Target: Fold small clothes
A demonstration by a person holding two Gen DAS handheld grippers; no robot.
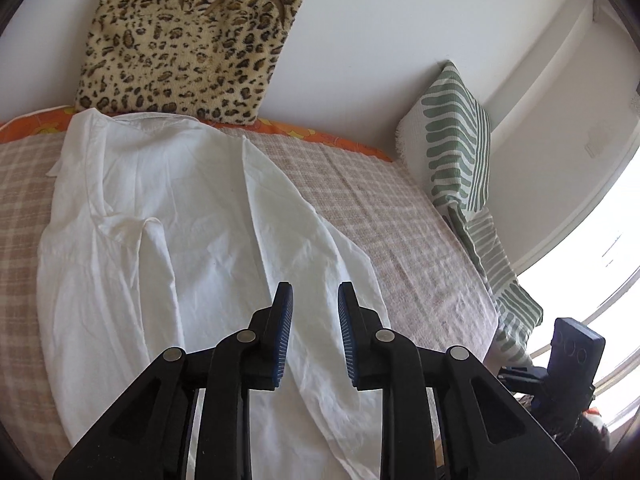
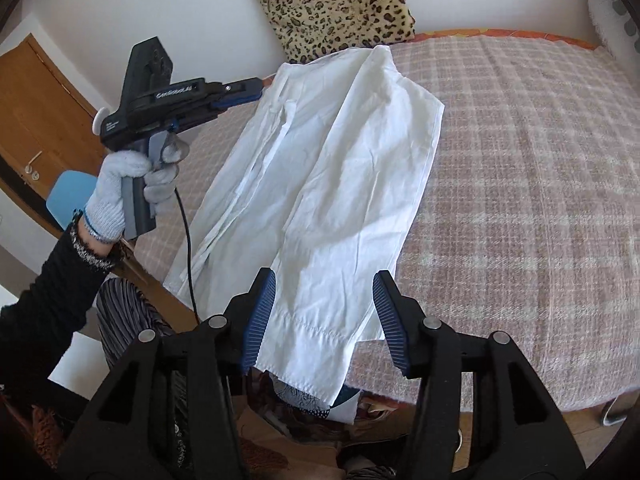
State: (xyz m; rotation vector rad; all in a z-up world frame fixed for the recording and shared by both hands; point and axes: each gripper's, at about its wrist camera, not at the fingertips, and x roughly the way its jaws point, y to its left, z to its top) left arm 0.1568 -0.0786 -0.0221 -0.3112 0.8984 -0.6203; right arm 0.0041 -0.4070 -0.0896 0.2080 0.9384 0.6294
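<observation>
Both my tongs, the left point(image 1: 315, 334) and the right point(image 2: 324, 322), stand open and empty above the white shirt point(image 2: 328, 184) on the bed point(image 2: 520, 200).

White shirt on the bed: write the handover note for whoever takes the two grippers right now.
Left gripper: open, nothing between the pads, above the white shirt.
Right gripper: open, over the shirt's near hem, not pinching it.
Shirt: lies lengthwise on the checked blanket, collar end toward the leopard cushion, near end hanging over the bed edge.
Done: it looks folded in from the sides into a long strip.
Left: fold it across its length into a small packet, then smooth it.
</observation>
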